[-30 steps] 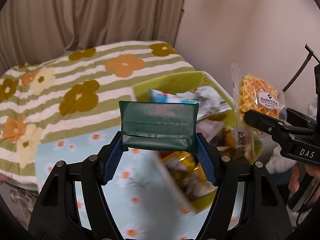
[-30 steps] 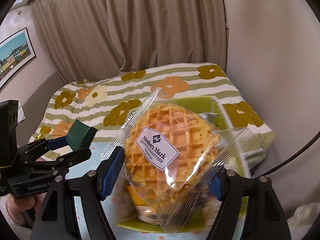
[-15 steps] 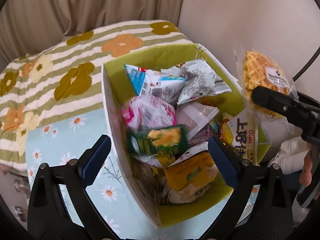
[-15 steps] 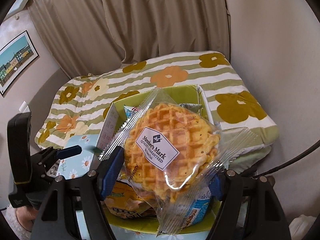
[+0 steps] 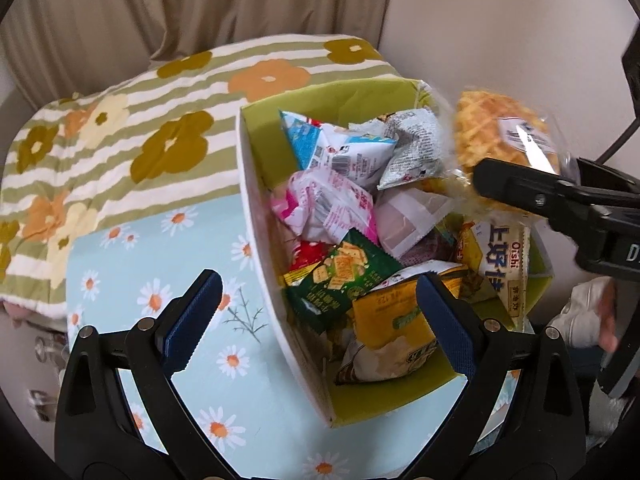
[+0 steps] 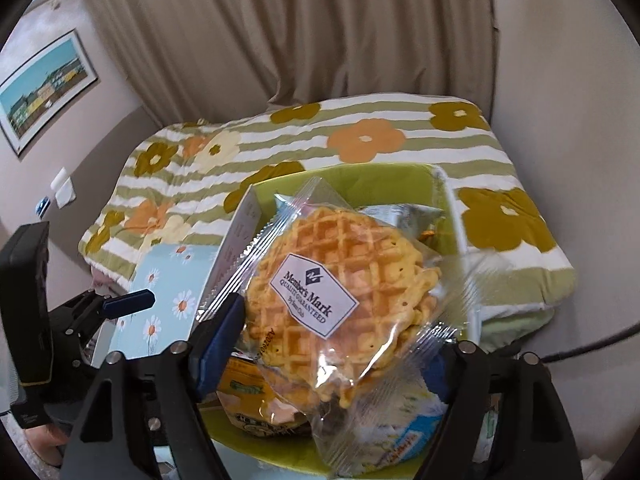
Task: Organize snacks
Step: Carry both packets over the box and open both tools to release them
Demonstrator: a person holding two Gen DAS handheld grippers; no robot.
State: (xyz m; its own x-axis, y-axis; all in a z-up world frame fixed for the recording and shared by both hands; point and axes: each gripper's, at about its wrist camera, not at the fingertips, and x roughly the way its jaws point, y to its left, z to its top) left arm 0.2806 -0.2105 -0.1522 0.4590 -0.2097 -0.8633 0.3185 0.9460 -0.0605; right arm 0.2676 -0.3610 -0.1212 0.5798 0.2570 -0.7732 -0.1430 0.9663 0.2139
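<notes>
A green-lined box [image 5: 332, 96] with white outer walls holds several snack packets, among them a green cracker packet [image 5: 340, 276] and a yellow bag [image 5: 392, 320]. My left gripper [image 5: 316, 320] is open and empty above the box's near left wall. My right gripper [image 6: 324, 344] is shut on a clear-wrapped waffle [image 6: 340, 280] and holds it above the box [image 6: 360, 176]. The waffle also shows in the left wrist view [image 5: 500, 140], at the box's right side, with the right gripper's fingers [image 5: 520, 192] on it.
The box stands on a light blue daisy-print cloth [image 5: 160, 264]. Behind it lies a green-striped flowered cushion [image 5: 120, 128]. Curtains [image 6: 280, 40] and a wall close the back. A framed picture [image 6: 44, 88] hangs at the left.
My left gripper let go of the dark green packet and opened; the packet now lies in the box. The right gripper moved the waffle in over the box.
</notes>
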